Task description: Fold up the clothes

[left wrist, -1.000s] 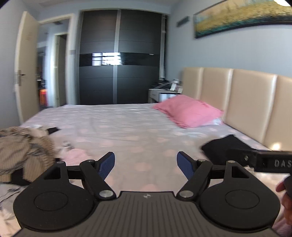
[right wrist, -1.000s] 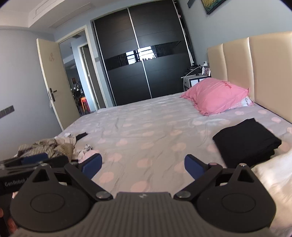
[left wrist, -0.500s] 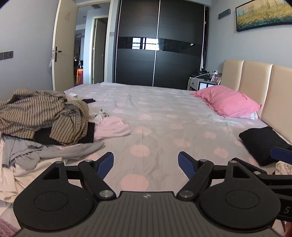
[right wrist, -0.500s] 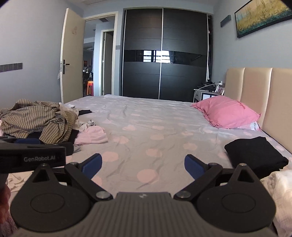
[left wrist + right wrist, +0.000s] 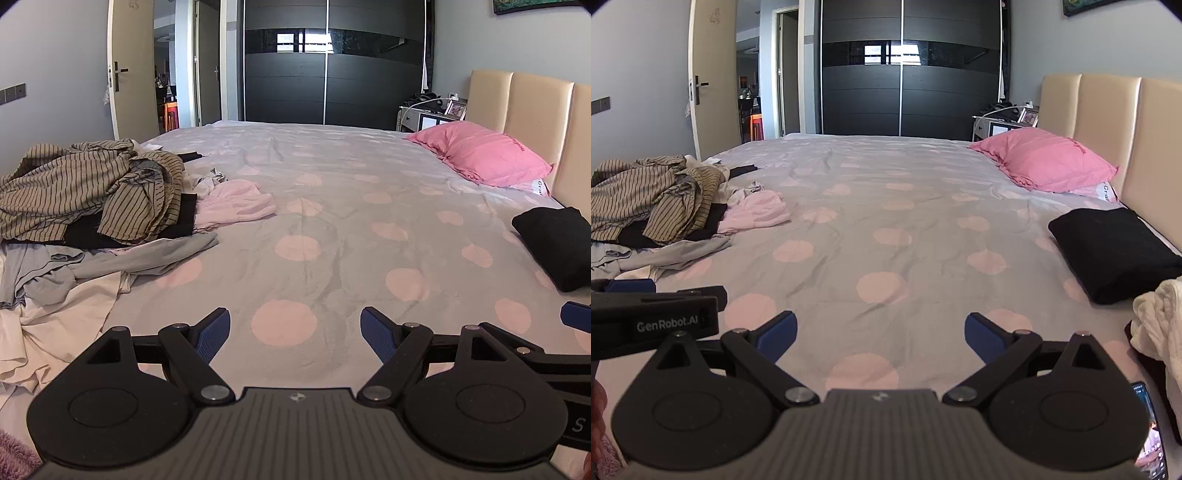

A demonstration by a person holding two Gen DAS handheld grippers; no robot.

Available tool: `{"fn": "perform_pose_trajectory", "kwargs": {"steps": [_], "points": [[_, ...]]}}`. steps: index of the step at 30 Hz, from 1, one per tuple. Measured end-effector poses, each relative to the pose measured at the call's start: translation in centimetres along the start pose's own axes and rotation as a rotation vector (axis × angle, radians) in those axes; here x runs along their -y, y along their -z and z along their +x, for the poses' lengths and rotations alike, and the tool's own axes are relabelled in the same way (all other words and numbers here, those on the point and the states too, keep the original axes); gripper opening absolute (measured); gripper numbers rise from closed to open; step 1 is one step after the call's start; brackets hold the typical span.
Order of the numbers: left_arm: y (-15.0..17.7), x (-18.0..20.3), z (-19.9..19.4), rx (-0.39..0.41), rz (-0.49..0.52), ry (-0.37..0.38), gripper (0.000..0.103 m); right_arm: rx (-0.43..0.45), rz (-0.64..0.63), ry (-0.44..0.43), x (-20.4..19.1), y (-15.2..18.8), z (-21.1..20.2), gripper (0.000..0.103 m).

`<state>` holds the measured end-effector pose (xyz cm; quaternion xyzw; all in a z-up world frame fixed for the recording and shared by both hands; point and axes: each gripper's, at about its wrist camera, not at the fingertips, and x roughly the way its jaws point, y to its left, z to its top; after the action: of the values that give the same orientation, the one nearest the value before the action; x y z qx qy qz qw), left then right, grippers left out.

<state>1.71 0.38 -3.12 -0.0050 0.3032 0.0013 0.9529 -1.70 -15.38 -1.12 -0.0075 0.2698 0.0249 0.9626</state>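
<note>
Both grippers idle over the near edge of the bed (image 5: 332, 206), nothing in hand: left gripper (image 5: 295, 334) fingers spread wide and empty, right gripper (image 5: 881, 338) the same. Progress looks early. 1 folded black garment (image 5: 1115, 251) sits on the right side near the headboard, just this side of the pink pillow (image 5: 1045, 164); I'd count that as done. Everything else is left: the unfolded pile (image 5: 92, 206) on the left side of the bed, with a striped shirt (image 5: 74, 184) on top, a pale pink piece (image 5: 236, 203) beside it, grey and cream items spilling toward the near edge. A white garment (image 5: 1156, 317) lies bunched at the right edge, next to the black one; can't tell if it's folded. The middle of the bed is free as a folding area. Likely next step: pull 1 item from the pile.
</note>
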Motion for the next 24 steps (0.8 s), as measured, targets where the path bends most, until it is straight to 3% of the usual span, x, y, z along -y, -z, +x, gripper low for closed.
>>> {"fn": "perform_pose_trajectory", "kwargs": {"steps": [9,24], "points": [[-0.4,-0.8,-1.0,0.032,-0.029,0.011,0.077,0.055,0.008,-0.004,-0.5,-0.4,-1.3,0.099],[-0.4,-0.9,-1.7,0.050,0.006,-0.014,0.077,0.091,-0.001,0.007,-1.2,-0.5,-2.4,0.098]]}}
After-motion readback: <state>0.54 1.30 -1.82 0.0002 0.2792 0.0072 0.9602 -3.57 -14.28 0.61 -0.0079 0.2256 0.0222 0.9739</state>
